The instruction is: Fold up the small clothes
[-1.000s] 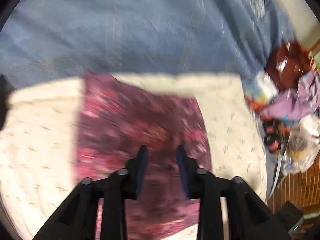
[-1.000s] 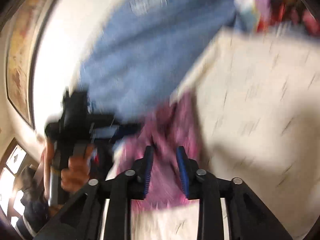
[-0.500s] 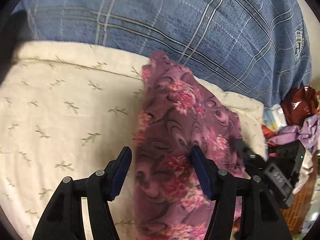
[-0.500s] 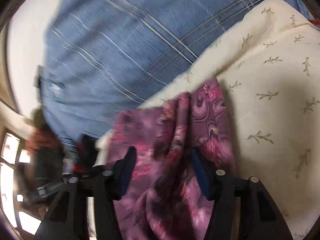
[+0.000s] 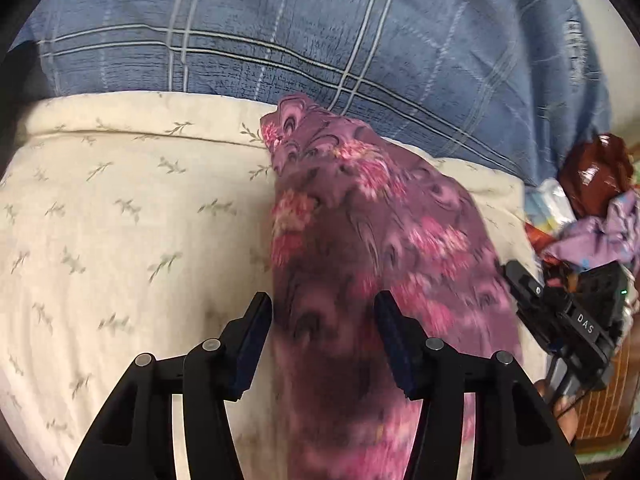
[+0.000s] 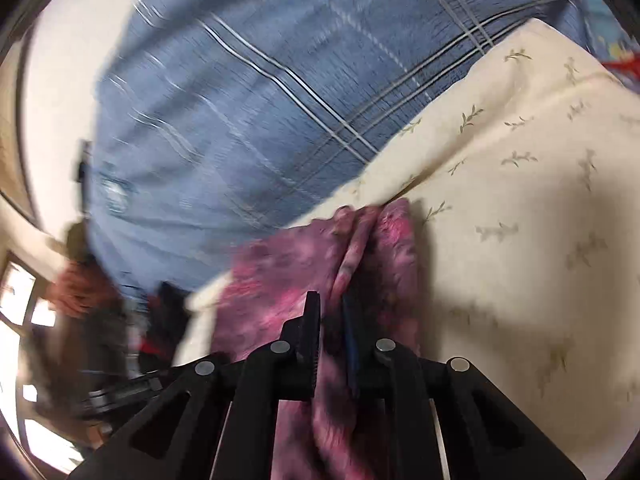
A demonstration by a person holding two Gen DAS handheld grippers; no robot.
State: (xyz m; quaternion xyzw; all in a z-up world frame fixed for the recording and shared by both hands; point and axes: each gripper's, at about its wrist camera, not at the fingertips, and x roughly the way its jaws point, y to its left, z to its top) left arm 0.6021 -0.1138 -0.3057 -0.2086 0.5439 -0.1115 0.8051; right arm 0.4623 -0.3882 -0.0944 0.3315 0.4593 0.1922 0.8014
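Note:
A purple garment with pink flowers (image 5: 372,240) lies bunched lengthwise on a cream sheet with a leaf print (image 5: 120,220). My left gripper (image 5: 324,332) is open, its fingers wide apart over the near end of the garment, not closed on it. In the right wrist view my right gripper (image 6: 331,320) has its fingers nearly together, pinched on a raised fold of the same garment (image 6: 360,248). The right gripper also shows in the left wrist view (image 5: 576,320), at the garment's right edge.
A blue checked blanket (image 5: 320,32) lies along the far side of the cream sheet. A heap of clothes and bags (image 5: 592,200) sits at the right. The left hand and its gripper show blurred in the right wrist view (image 6: 80,292).
The right gripper has closed from wide open onto a fold of the garment. The left gripper opened wide earlier and has stayed open; the garment went from spread flat to bunched lengthwise.

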